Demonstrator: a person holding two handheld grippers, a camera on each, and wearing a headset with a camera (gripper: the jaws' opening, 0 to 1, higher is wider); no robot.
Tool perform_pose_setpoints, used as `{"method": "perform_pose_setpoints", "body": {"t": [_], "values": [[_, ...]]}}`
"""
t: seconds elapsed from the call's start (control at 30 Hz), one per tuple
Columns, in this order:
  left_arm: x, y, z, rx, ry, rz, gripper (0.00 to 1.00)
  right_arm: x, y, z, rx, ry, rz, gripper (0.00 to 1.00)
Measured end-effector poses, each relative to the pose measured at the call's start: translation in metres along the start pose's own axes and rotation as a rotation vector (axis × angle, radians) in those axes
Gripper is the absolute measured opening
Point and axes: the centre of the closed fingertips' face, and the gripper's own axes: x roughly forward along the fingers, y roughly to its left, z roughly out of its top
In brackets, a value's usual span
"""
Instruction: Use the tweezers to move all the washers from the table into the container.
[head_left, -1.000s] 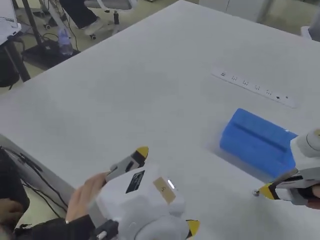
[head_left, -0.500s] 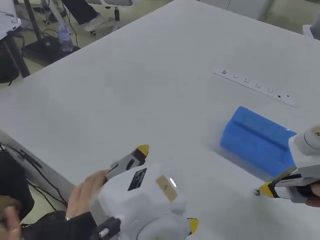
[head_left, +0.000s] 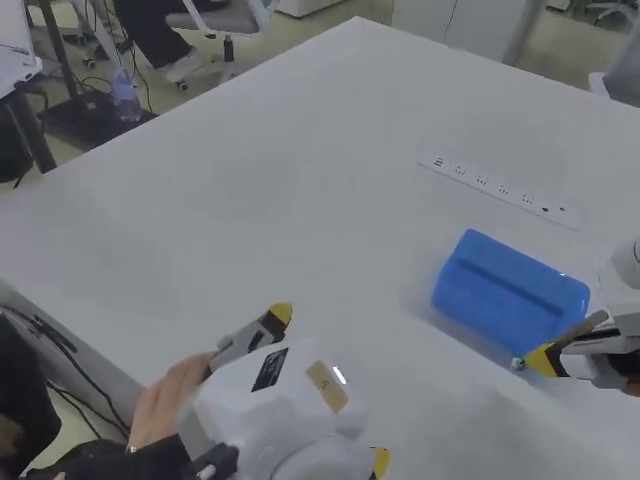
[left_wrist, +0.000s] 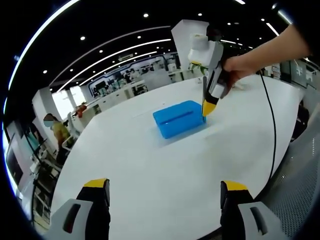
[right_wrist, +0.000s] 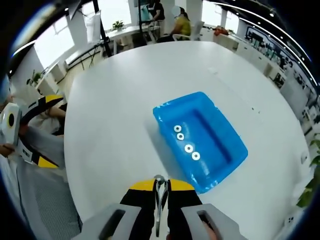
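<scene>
Right gripper (right_wrist: 161, 186): clenched on the tweezers (right_wrist: 158, 210), whose blades stick out between the two jaws and point down toward the table (head_left: 250, 180).
Tweezers tip: low over the white top, just beside the near corner of the container (right_wrist: 166, 125). It's too small to tell whether a washer is pinched there.
Washers (right_wrist: 188, 148): four of them lie in a loose row on the container floor, running along its length.
Container: blue, open at the top, sitting flat on the table and well apart from the left gripper.
Left gripper (left_wrist: 164, 185): released, jaws spread wide with nothing between them, hanging over the near edge of the table.
Step in hand, as I read it: the tip is working right at the blue wall, so this looks like a carry-in or a reach for the next piece. I can't say which.
Doing it well: the squeeze on the tweezers should be even, because any slack opens the blades and a washer skates off across the smooth top.
Approach: the tip needs to rise over the rim first and only then cross. Going straight in from this low would nudge the wall.
Release: let go low over a bare patch of floor, not on the row, so nothing bounces out.
Left side: it's best kept clear of the box, or ready to steady it if the box slides.
</scene>
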Motion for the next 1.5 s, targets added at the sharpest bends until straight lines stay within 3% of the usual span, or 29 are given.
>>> {"method": "perform_pose_setpoints", "body": {"t": [0.27, 0.47, 0.87, 1.1, 1.37, 1.5], "values": [[0.000, 0.001, -0.001, 0.003, 0.003, 0.003, 0.94, -0.012, -0.018, 0.015, 0.012, -0.048, -0.052, 0.04], [0.001, 0.001, -0.001, 0.005, 0.007, 0.006, 0.93, -0.009, -0.035, 0.021, 0.031, -0.059, -0.091, 0.04], [0.002, 0.000, -0.003, 0.003, 0.016, 0.000, 0.92, 0.024, -0.066, 0.009, 0.062, 0.022, -0.112, 0.04], [0.003, -0.001, -0.004, 0.008, 0.025, -0.005, 0.92, 0.034, -0.062, -0.003, 0.077, 0.068, -0.096, 0.04], [0.003, -0.001, -0.007, 0.011, 0.037, -0.008, 0.92, 0.047, -0.073, 0.000, 0.091, 0.086, -0.075, 0.04], [0.003, -0.001, -0.008, 0.011, 0.043, -0.006, 0.92, 0.050, -0.074, 0.004, 0.056, 0.114, -0.088, 0.04]]}}
